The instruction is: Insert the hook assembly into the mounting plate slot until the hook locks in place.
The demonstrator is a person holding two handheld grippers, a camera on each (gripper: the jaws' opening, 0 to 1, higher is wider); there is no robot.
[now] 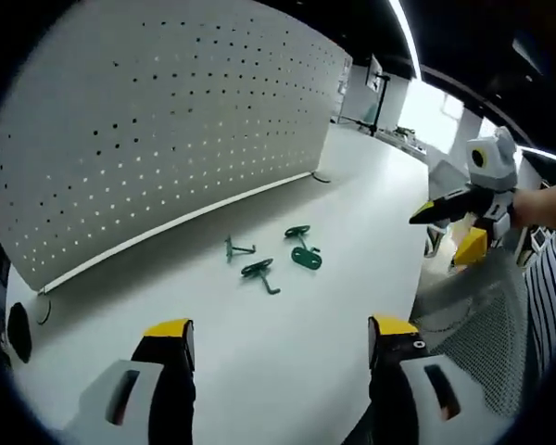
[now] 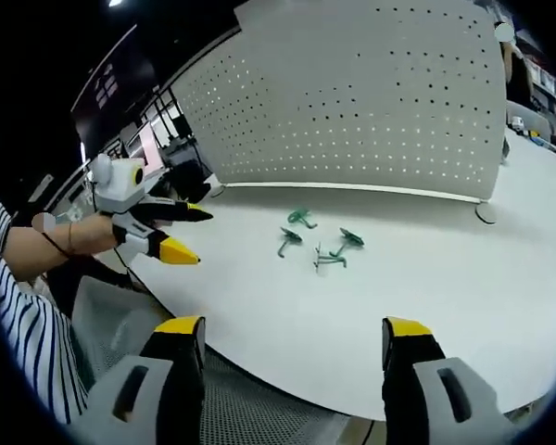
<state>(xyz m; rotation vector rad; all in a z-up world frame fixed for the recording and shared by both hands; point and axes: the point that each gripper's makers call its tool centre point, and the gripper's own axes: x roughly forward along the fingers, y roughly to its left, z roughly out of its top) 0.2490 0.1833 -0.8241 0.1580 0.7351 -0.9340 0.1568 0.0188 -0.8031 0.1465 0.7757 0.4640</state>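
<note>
Several small green hook pieces (image 1: 264,271) lie loose on the white table (image 1: 287,324), in front of the upright white perforated mounting plate (image 1: 157,130). My left gripper (image 1: 280,334) hangs open over the table's near side, short of the hooks and holding nothing. My right gripper (image 1: 443,234) hovers open at the table's right edge, also holding nothing. In the right gripper view the hooks (image 2: 326,258) lie mid-table below the plate (image 2: 371,102). There my right gripper (image 2: 292,329) is open over the table edge, and the left gripper (image 2: 202,237) floats open at the left.
A round foot (image 2: 483,212) props the plate at one end. Grey mesh (image 2: 120,320) lies off the table's edge beside a person's striped sleeve (image 2: 18,334). Shelves and a lamp stand (image 1: 378,93) are beyond the table's far end.
</note>
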